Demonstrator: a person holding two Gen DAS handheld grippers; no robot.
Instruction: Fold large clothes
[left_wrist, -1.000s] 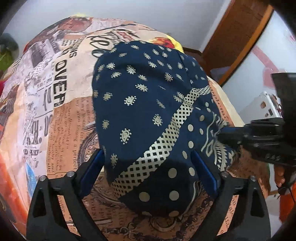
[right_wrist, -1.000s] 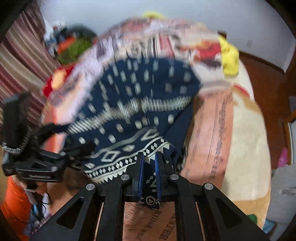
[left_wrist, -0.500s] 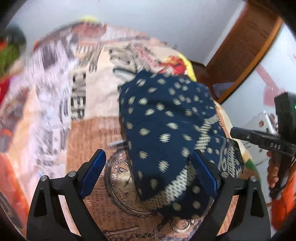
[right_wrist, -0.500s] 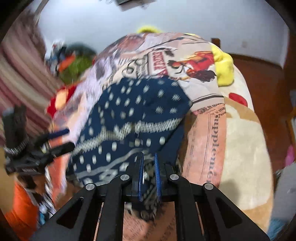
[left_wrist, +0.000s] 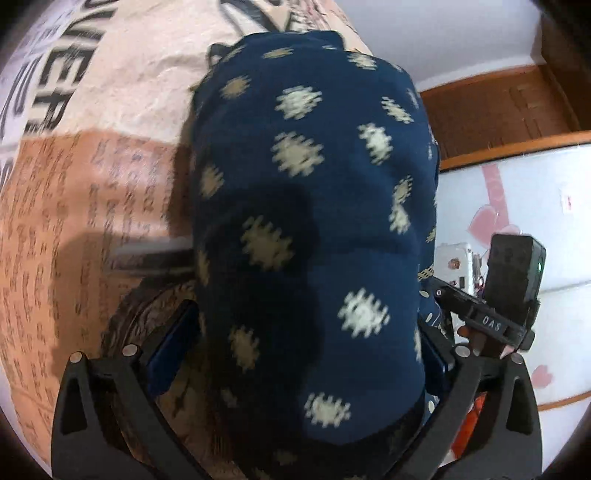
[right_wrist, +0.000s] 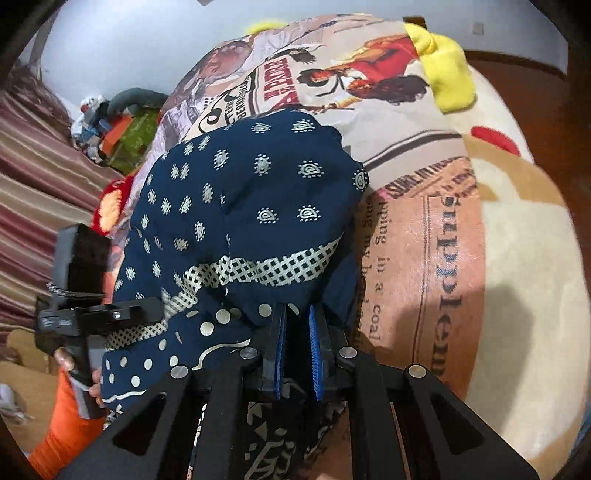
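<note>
navy garment (left_wrist: 314, 229) fills left wrist view, lying on printed bedspread (left_wrist: 92, 192); left gripper (left_wrist: 303, 354) spread wide, jaws just opened further, cloth between blue pads untouched; wooden door only here. right wrist view: right gripper (right_wrist: 297, 354) pinched narrow on garment hem (right_wrist: 236, 221); checkered band, yellow cloth (right_wrist: 448, 70), striped curtain (right_wrist: 33, 177) only here.
</note>
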